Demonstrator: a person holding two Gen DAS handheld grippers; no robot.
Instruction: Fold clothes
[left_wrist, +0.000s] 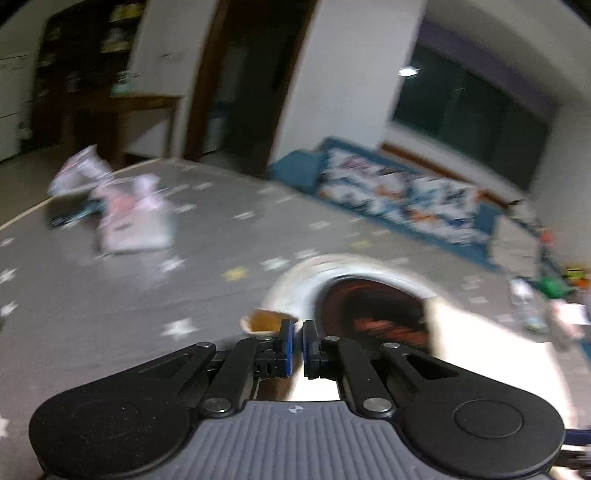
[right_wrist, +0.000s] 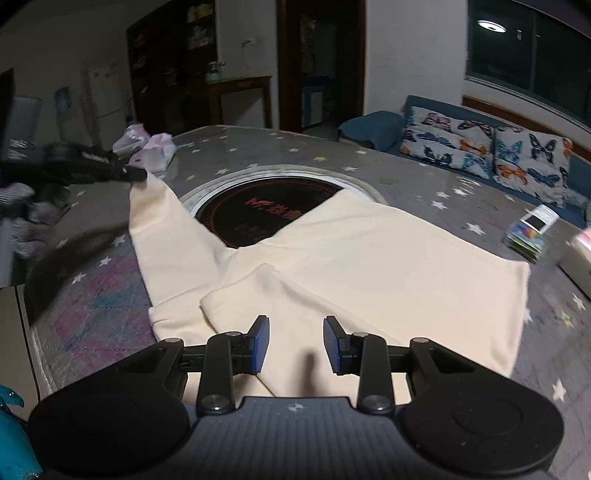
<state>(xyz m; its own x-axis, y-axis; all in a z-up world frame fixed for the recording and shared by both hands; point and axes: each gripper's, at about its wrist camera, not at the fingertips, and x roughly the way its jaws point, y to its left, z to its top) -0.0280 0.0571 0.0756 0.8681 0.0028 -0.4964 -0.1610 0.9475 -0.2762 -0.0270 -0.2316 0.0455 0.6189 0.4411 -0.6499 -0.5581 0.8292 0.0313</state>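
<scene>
The cream-coloured soft fabric garment (right_wrist: 332, 266) is spread out on the grey star-patterned tablecloth (right_wrist: 424, 177), partly covering the round black induction hob with red markings (right_wrist: 266, 206) set into the middle of the table. One long sleeve or leg of it is stretched up and to the left, and its tip is pinched by the left gripper (right_wrist: 138, 173), which looks blurry in the right wrist view. In its own view the left gripper (left_wrist: 297, 345) has its jaws nearly together, with pale cloth bunched around them, so it's clamped on the fabric. The right gripper (right_wrist: 295, 345) hangs just over the near edge of the garment with its blue-padded jaws spread wide, holding nothing. Further back there's a pink and white tissue pack (right_wrist: 159, 149), and a blue sofa with butterfly-print cushions (right_wrist: 480, 147) off to the right.
</scene>
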